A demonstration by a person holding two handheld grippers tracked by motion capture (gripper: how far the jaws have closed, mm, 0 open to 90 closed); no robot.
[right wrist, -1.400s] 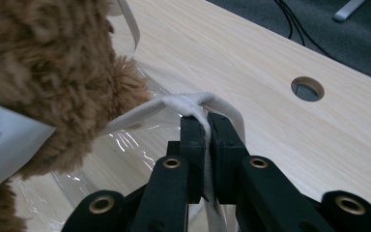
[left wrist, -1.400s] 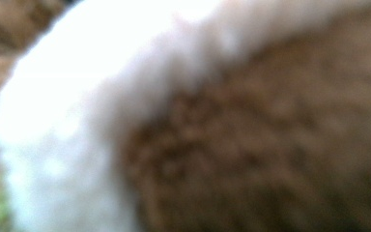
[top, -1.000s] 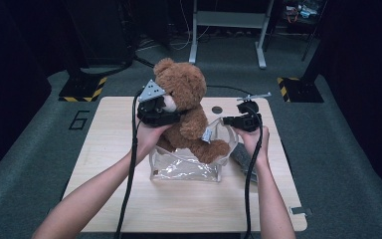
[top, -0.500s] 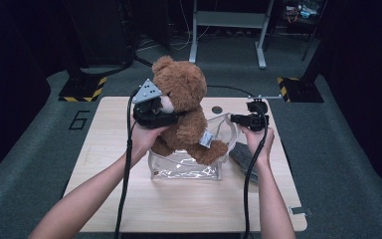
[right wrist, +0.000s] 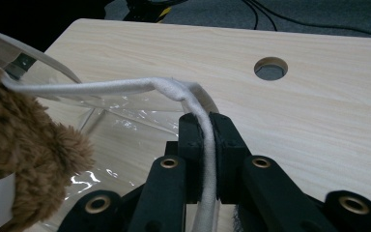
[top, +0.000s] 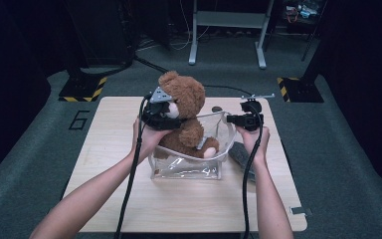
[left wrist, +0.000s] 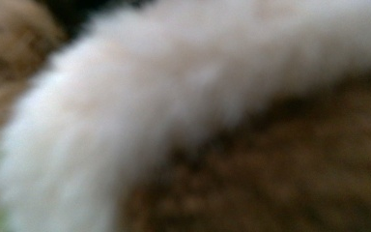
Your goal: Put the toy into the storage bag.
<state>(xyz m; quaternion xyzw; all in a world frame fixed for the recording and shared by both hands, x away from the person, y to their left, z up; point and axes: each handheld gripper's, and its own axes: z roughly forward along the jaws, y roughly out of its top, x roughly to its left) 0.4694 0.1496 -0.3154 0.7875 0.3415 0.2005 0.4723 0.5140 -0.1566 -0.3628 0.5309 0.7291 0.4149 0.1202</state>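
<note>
Looking down from the high view, the person is lowering a brown plush teddy bear (top: 183, 117) into a clear plastic pouch with a white fabric rim (top: 189, 162), which is standing open on the light wooden counter (top: 109, 149). The left gripper (top: 165, 115) is clamping the bear at its neck and muzzle, jaws partly closed on the soft body, while the right gripper (top: 233, 119) is pulling the pouch's right rim up and outward to keep the mouth wide. The bear's legs and lower body are already sitting inside the pouch; its head and shoulders are rising above the rim. A dark flat object (top: 240, 155) is lying on the counter just beside the pouch, under the right forearm.

In the left gripper view, pale muzzle fur (left wrist: 125, 106) and brown fur (left wrist: 280, 183) are pressing right up against the lens, too blurred to show the jaws themselves.

In the right gripper view, the jaws are pinching the white rim strip (right wrist: 207, 159) tightly between them, with the clear wall (right wrist: 116, 121) sagging below and the bear's brown fur (right wrist: 24, 145) crowding in at the left. A round hole (right wrist: 270, 68) is showing in the counter beyond.

The step in hand seems to be seating the bear in the pouch. The next move probably calls for pushing the bear lower while the right gripper is keeping the rim taut, then letting go of the bear.
</note>
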